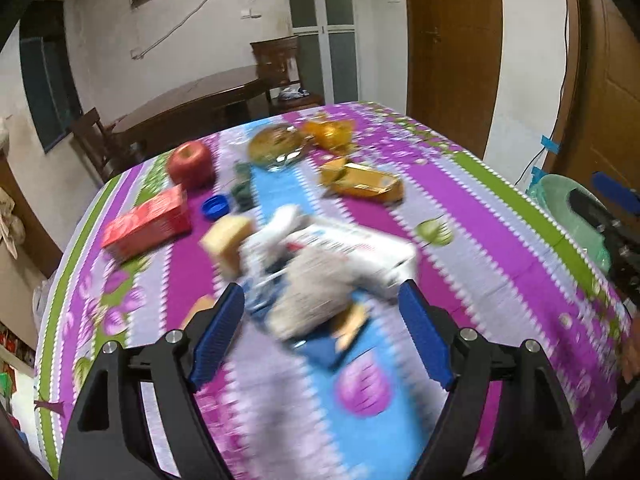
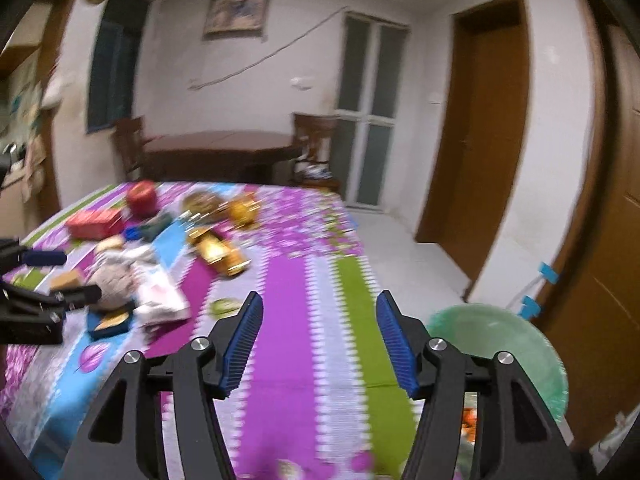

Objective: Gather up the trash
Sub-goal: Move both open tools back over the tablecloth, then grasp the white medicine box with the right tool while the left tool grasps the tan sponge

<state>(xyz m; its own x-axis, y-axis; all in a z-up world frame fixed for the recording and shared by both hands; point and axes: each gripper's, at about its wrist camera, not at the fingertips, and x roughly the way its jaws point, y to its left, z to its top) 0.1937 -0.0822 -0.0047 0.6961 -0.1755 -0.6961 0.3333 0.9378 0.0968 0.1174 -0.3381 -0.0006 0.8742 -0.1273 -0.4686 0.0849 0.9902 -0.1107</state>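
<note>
Behind the bench [image 1: 500,216] stood a plain room with brown doors and a dark dining table; the bench itself wore a striped purple, blue and green cloth. Off its right edge sat a pale green basin [image 2: 520,344], probably where the trash was meant to go, with something orange showing inside it.

Mid-bench lay the main heap of trash [image 1: 320,264]: a white printed wrapper over a greyish crumpled wad, blurred in both views. Its long axis ran roughly left to right across the left hand-held gripper's view. Farther back were a red box [image 1: 148,222], a gold carton [image 1: 366,184], an apple [image 1: 190,164] and a blue cap [image 1: 215,205].

Of the two, the left hand-held gripper [image 1: 322,328] was clearly the nearer. It hung just before the heap with its jaws wide and empty, the heap lying straight ahead between the blue pads but not pinched. The right hand-held gripper [image 2: 318,340] was also spread and empty, over bare cloth beside the basin, with the heap well off to its left. I judged the next grasp to be the left's.
</note>
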